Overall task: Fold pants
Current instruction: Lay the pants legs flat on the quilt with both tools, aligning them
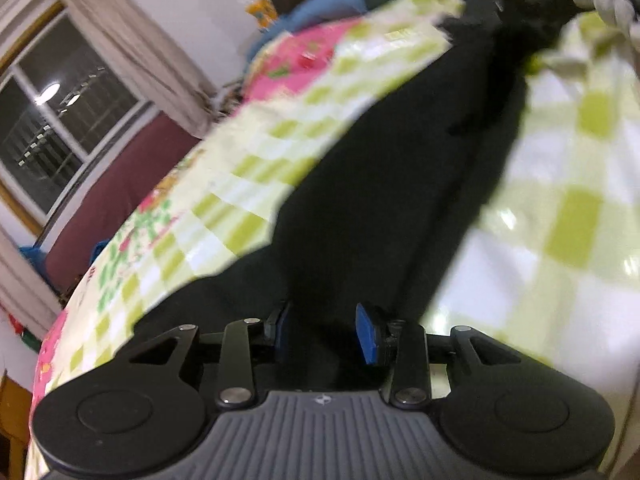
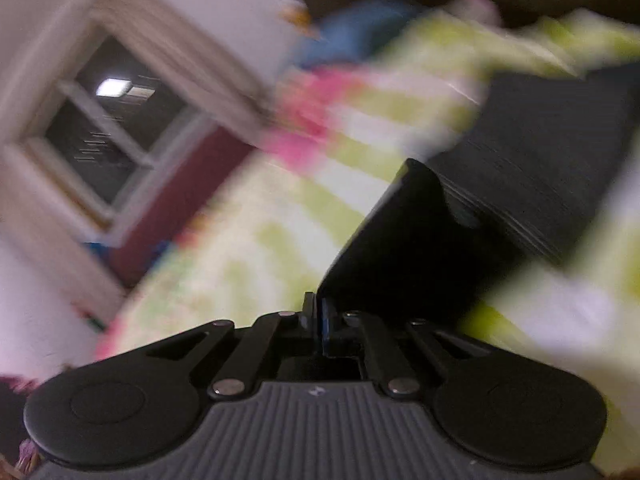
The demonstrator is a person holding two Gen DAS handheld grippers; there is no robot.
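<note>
Two grippers work the black pants (image 1: 400, 200) spread limp on the bed (image 1: 560, 200): right fingers (image 2: 318, 320) pinch a floppy edge, left fingers (image 1: 324, 330) straddle cloth, part-open, better gripping hems.

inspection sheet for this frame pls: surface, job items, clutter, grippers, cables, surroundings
surface: bed covered by a green-and-white checked sheet with pink floral patches.
job's things: black pants spread lengthwise on the sheet; one edge is lifted off it in the right wrist view.
clutter: blue bundle at the far end of the bed; grey-white knitted fabric at the top right corner.
grippers: left gripper has its jaws apart with pants fabric between them, pad contact unclear; right gripper is shut on the pants edge.
cables: nothing seen.
surroundings: dark window with pale curtains, maroon panel below it, white wall. Right wrist view is motion-blurred.
</note>
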